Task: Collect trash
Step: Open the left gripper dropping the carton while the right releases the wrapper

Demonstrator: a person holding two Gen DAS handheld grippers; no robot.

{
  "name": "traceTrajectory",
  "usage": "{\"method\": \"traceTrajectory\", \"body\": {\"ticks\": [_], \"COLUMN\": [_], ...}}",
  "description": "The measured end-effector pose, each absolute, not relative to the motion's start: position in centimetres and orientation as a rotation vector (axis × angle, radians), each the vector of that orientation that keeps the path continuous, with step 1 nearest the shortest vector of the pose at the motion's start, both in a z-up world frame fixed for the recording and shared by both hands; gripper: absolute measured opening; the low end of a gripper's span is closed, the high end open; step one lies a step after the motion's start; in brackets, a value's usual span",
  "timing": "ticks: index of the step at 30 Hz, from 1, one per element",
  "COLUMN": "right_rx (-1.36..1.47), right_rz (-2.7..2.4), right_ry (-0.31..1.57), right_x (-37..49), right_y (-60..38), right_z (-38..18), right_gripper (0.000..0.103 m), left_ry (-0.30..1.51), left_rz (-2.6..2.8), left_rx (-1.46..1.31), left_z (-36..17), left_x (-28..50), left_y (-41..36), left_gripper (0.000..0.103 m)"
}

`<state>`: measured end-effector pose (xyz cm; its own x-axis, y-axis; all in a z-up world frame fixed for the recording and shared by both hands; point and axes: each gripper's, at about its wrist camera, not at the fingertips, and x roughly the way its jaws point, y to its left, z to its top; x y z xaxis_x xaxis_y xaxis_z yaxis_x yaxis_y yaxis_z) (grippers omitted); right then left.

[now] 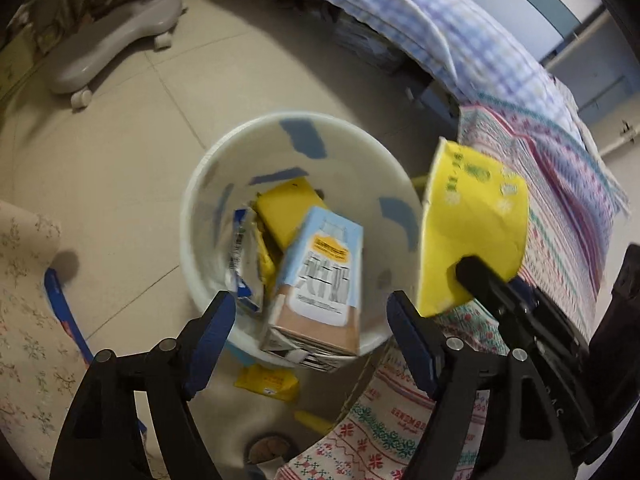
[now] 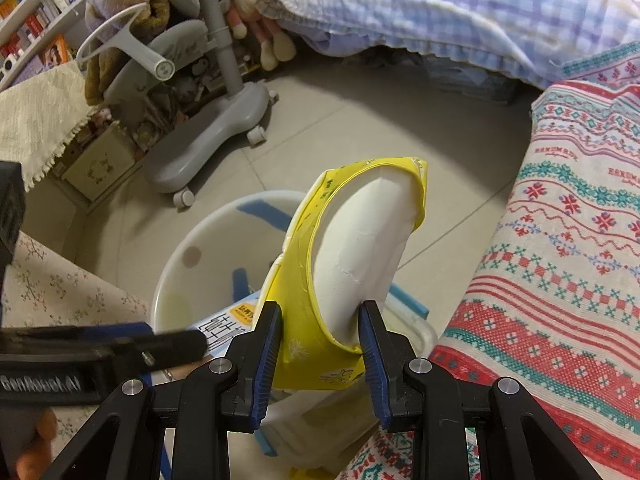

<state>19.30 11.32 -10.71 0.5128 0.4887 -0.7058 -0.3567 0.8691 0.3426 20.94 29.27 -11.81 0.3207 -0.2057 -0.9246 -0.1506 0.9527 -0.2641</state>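
A white bin [image 1: 208, 184] with blue patches stands on the tiled floor, holding a light-blue milk carton [image 1: 320, 276], yellow wrappers [image 1: 288, 208] and a blue-white packet [image 1: 240, 256]. My left gripper [image 1: 310, 340] hovers open just above the bin's near rim, nothing between its fingers; the carton lies below. My right gripper [image 2: 320, 356] is shut on a squashed yellow paper cup [image 2: 360, 248] with a white inside, held above the bin's [image 2: 176, 264] right edge. That cup [image 1: 472, 224] shows at right in the left wrist view. A yellow packet [image 1: 266, 382] lies on the floor by the bin.
A patterned red-and-teal blanket [image 2: 560, 240] covers a surface to the right. A grey wheeled chair base [image 2: 208, 140] stands behind the bin, a checked blue quilt [image 2: 460, 12] beyond. A floral cloth [image 1: 24, 320] is at left, with a blue strip [image 1: 64, 308] on the floor.
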Motion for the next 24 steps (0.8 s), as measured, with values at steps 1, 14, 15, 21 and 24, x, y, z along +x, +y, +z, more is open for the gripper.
{"method": "traceTrajectory", "body": {"ticks": [1,14,15,21,24], "right_rx": [0.168,0.197,0.197,0.207,0.205], "right_rz": [0.509,0.49,0.491,0.489,0.489], "right_ry": [0.896,0.889,0.89,0.891,0.887], "right_x": [19.2,18.8,18.8,18.8,18.8], "right_y": [11.1,9.3,9.4,9.5,9.5], "right_z": [-10.7,-10.2,-10.3,-10.3,-10.2], "right_gripper": [0.036,0.036,0.036,0.036,0.036], "left_ry": [1.244,1.257,1.265,1.263,1.236], "left_rz": [-0.049,0.003,-0.01,-0.003,0.001], "left_rx": [-0.305,-0.142,-0.144,-0.112,-0.126], "left_z": [-11.7,-13.0,-13.1,-13.5,-12.9], "left_x": [21.0,22.0,22.0,22.3,22.2], "left_y": [28.8,27.3,27.2,26.9,27.1], "left_gripper": [0.081,0.052,0.054,0.059,0.058]}}
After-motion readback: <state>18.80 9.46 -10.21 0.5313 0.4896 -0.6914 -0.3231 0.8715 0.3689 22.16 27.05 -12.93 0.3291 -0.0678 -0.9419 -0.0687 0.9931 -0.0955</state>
